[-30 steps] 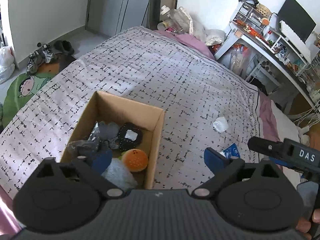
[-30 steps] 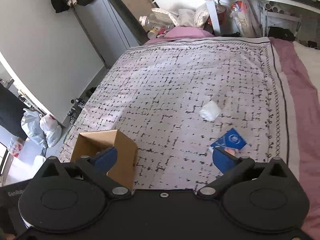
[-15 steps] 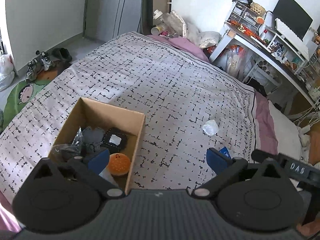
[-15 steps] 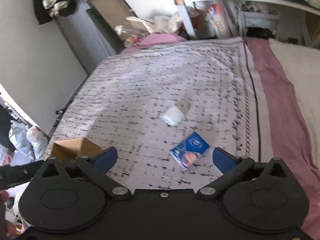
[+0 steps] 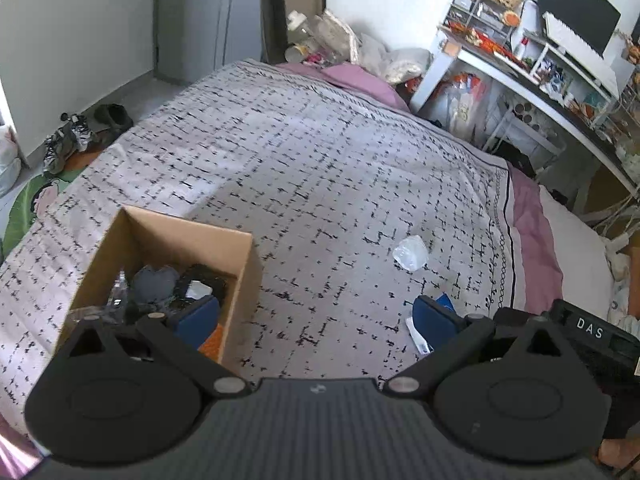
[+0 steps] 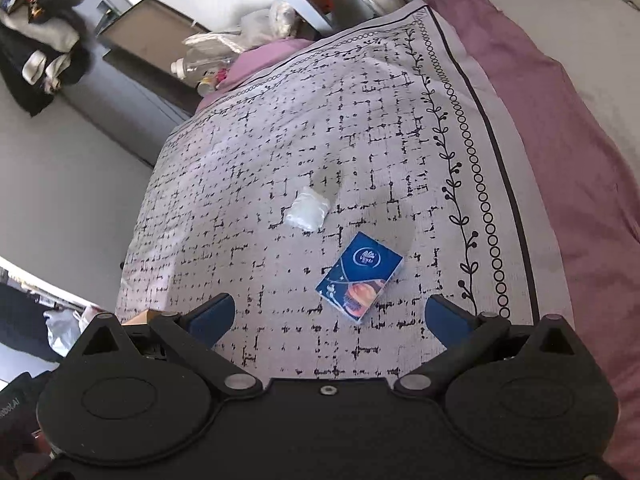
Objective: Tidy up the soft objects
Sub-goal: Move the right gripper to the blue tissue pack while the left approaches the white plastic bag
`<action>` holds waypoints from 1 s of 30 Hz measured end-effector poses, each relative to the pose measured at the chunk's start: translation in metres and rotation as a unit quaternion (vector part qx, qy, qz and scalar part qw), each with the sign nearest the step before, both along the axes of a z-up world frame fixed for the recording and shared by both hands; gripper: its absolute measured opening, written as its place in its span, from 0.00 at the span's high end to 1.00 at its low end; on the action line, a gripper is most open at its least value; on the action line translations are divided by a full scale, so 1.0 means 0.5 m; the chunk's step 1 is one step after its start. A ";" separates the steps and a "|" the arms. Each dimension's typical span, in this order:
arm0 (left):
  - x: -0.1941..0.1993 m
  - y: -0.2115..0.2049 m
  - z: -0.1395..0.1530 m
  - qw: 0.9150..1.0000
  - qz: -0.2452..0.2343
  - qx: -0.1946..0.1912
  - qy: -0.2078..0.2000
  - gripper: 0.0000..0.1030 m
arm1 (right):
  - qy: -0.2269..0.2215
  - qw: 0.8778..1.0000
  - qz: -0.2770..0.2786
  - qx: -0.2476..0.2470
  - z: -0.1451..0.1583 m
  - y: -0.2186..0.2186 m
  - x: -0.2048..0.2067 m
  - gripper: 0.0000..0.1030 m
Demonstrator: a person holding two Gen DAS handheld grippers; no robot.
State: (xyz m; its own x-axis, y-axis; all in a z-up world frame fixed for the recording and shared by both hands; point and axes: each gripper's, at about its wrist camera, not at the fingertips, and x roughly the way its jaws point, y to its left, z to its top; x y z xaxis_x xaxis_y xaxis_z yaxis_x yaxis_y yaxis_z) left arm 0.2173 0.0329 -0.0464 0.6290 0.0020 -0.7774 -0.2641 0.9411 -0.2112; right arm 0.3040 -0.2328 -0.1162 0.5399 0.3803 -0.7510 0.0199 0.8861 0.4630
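Bedroom setting: a bed with a grid-patterned bedspread [image 5: 304, 184] carries all the task items, with a cluttered white desk [image 5: 532, 64] beyond its far right corner.

Left wrist view: the cardboard box [image 5: 168, 240] stands near the bedspread's left edge, holding dark soft items and an orange ball [image 5: 211, 343]. Compared with half a second ago, the box sits slightly lower and further left in this view, and the ball is now mostly hidden behind the left gripper's [image 5: 316, 318] left finger. That gripper hangs above the bedspread with its fingers spread wide, holding nothing. A white wad [image 5: 410, 253] lies ahead and right of it, well apart from the box.

Right wrist view: the right gripper [image 6: 330, 318] has swung rightward and lower since the earlier frame; the blue tissue packet [image 6: 359, 276] now lies just ahead, between the spread fingers and untouched, near the bedspread's bordered right edge. The white wad lies just beyond the packet, apart from it. This gripper points steeply down at the bed, fingers wide, empty.
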 end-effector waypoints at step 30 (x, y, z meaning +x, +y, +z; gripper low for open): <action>0.202 -0.026 -0.152 0.999 -0.002 -0.023 0.040 0.01 | 0.075 0.997 -0.003 -0.004 -0.138 0.054 0.140 0.27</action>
State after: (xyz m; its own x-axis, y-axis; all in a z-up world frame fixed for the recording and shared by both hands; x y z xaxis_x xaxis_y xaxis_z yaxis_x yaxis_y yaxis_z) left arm 0.3181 0.0197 -0.1224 0.5641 -0.0371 -0.8249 -0.2780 0.9321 -0.2320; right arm 0.3742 -0.2060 -0.1851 0.4243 0.3699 -0.8265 0.0942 0.8898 0.4466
